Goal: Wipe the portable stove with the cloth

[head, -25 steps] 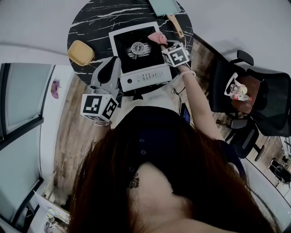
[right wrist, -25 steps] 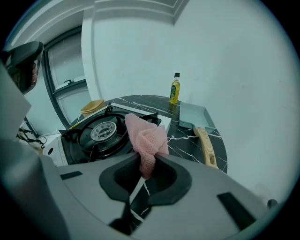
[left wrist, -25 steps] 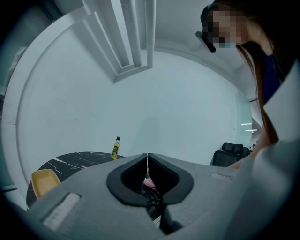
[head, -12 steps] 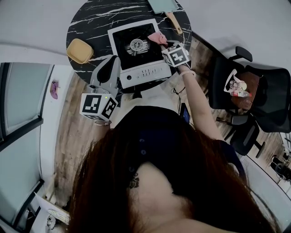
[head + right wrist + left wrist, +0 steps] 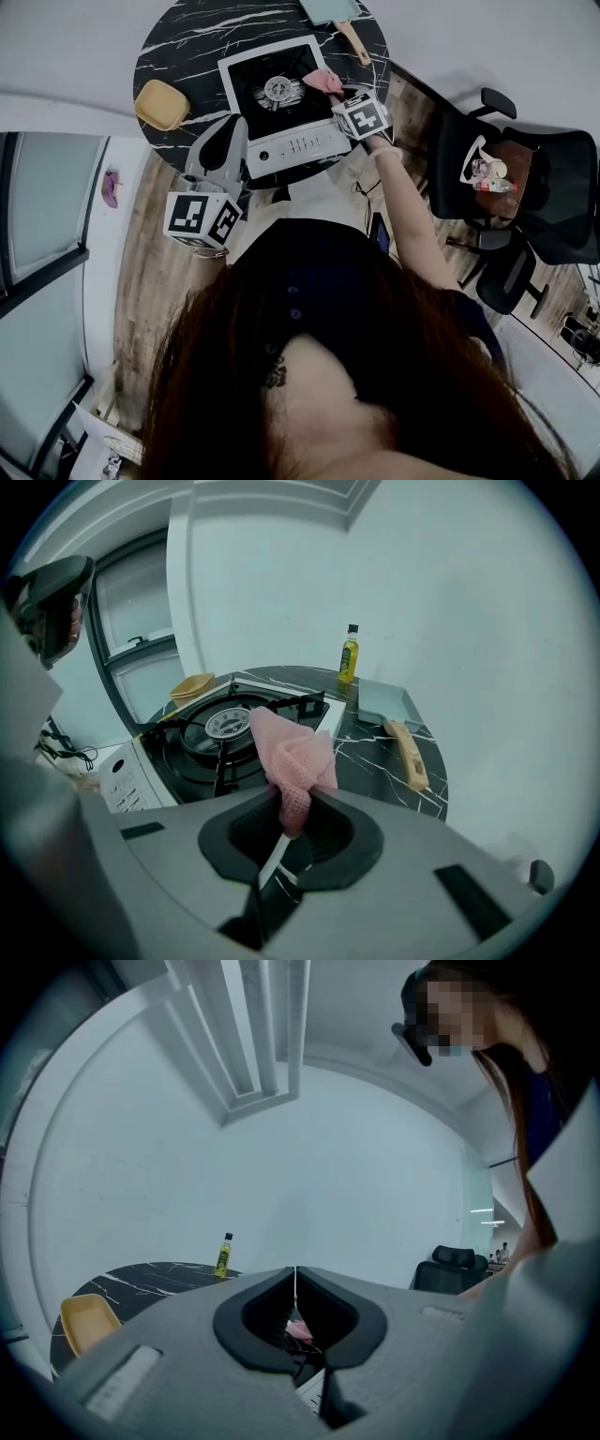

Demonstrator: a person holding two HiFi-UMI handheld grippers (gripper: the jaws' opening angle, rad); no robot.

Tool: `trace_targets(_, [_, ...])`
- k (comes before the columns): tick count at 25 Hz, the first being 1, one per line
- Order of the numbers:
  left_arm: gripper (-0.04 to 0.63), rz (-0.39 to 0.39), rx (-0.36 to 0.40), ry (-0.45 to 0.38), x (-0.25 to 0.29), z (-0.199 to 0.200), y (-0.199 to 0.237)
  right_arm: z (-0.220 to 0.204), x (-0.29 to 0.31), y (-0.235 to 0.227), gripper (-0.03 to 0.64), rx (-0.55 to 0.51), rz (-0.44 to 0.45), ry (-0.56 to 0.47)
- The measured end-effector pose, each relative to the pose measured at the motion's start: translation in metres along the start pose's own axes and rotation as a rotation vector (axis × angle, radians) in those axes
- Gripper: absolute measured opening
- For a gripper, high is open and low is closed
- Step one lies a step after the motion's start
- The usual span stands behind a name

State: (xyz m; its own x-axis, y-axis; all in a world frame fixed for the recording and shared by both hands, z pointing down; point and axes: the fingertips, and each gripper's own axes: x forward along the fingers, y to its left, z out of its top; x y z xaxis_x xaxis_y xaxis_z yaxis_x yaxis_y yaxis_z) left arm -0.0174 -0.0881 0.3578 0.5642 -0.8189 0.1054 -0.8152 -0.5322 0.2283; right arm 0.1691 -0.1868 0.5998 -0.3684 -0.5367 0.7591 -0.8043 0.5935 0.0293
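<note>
Plainly, the right gripper (image 5: 286,803) had its fingers closed on the pink cloth (image 5: 292,761), which stood bunched up above them. In the head view that gripper (image 5: 339,92) held the cloth (image 5: 323,80) over the right side of the portable stove (image 5: 295,150), close to the black pan support, though whether cloth and stove were touching could not be told. The stove sat at the edge of the round black marbled worktop (image 5: 187,47) nearest the person, its white control panel facing them. The left gripper (image 5: 232,127) was just beside the stove's left side; in its own view its fingers (image 5: 328,1312) met in a thin line with nothing gripped between them. A yellow dish (image 5: 159,105) lay at the left edge of the worktop, a teal board with a wooden handle (image 5: 342,14) at the far right edge, and a small bottle (image 5: 349,653) stood at the far edge. A black office chair (image 5: 525,187) stood well apart on the floor.
</note>
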Motion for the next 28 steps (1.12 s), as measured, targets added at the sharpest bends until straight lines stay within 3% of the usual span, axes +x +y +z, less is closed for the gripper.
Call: trace_targets(28, [0.017,-0.083,0.007,0.010,-0.014,-0.007,-0.023,-0.028,-0.026,0.019,0.051,0.036,-0.020,0.005])
